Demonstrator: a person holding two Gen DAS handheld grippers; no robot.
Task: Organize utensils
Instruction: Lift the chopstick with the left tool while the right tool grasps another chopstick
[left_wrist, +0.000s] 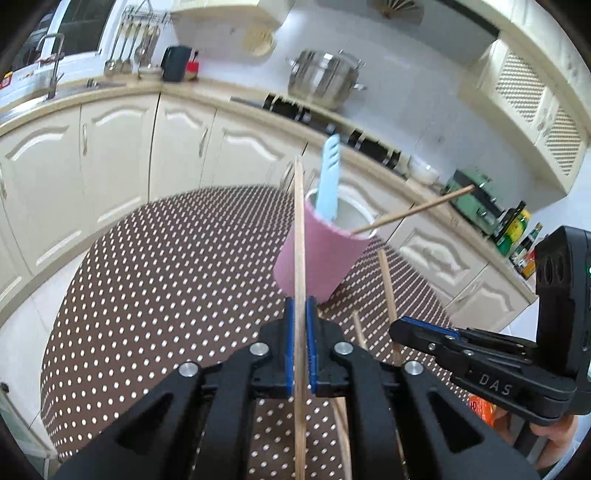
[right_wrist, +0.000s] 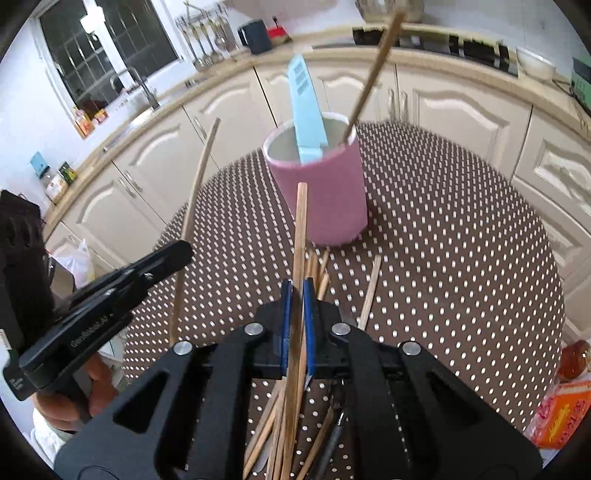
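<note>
Left gripper (left_wrist: 300, 306) tilted down toward table (left_wrist: 147, 295), jaws clamped on one chopstick (left_wrist: 299, 240) running up between blue pads. Right gripper (right_wrist: 297, 286) angled down likewise, pinching second chopstick (right_wrist: 301, 221). Pink holder (right_wrist: 321, 195) stands far-centre, holding blue utensil (right_wrist: 304, 110) and one stick. Loose chopsticks (right_wrist: 280, 424) lie near, beneath right gripper.

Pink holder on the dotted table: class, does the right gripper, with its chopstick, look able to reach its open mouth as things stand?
Probably yes. The right gripper is shut on a chopstick aimed at the pink holder. Only a blue utensil and one stick stand inside, so most of the mouth looks free.
</note>
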